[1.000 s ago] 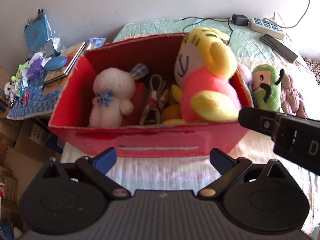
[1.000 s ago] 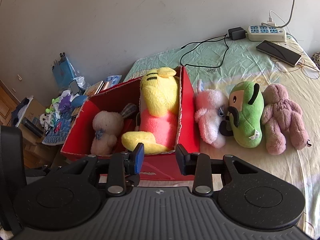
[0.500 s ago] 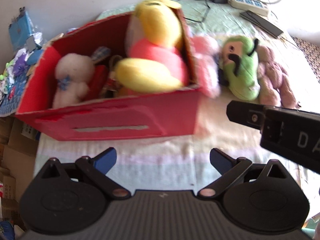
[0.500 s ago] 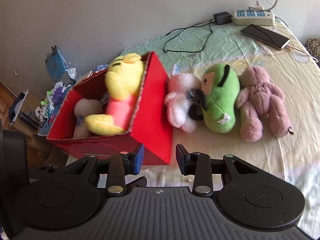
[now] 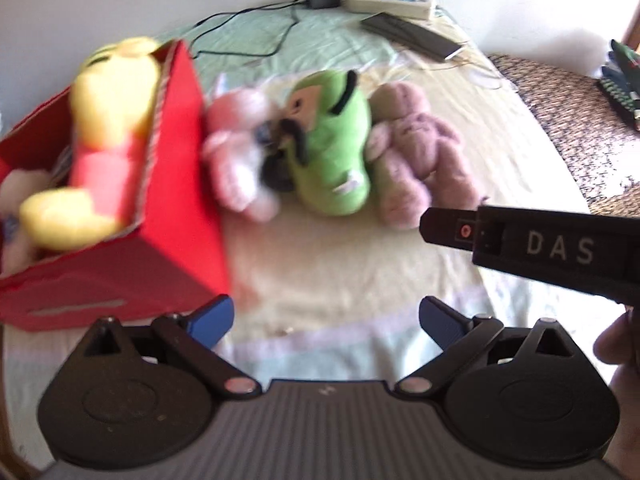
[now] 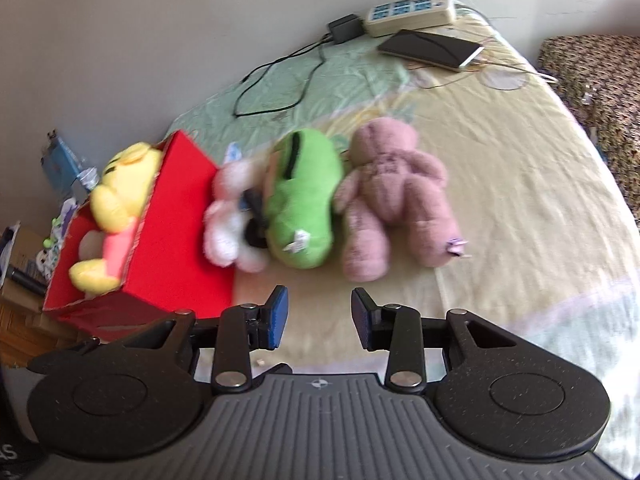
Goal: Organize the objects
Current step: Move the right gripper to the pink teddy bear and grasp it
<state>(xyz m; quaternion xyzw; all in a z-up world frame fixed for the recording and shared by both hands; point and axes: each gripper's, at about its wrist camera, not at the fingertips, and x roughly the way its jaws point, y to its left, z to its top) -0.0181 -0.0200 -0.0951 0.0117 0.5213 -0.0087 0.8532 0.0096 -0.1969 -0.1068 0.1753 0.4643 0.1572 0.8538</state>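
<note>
Right wrist view is showing the red box (image 6: 176, 216) already holding the yellow plush (image 6: 116, 196), while the pink bunny (image 6: 232, 220), green plush (image 6: 304, 204) and mauve bear (image 6: 396, 196) are still lying beside it on the bed (image 6: 520, 184). Both cameras are swinging rightward from the box toward these three, the right gripper (image 6: 318, 318) partly spread and empty, the left gripper (image 5: 326, 316) spread wide and empty.

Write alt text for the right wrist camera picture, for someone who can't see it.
Open, empty tongs in the foreground point at three plush toys lying side by side on a bed: a pink-and-white one, a green one and a mauve bear. To their left, a red box holds a yellow plush; a power strip and phone lie beyond.
</note>
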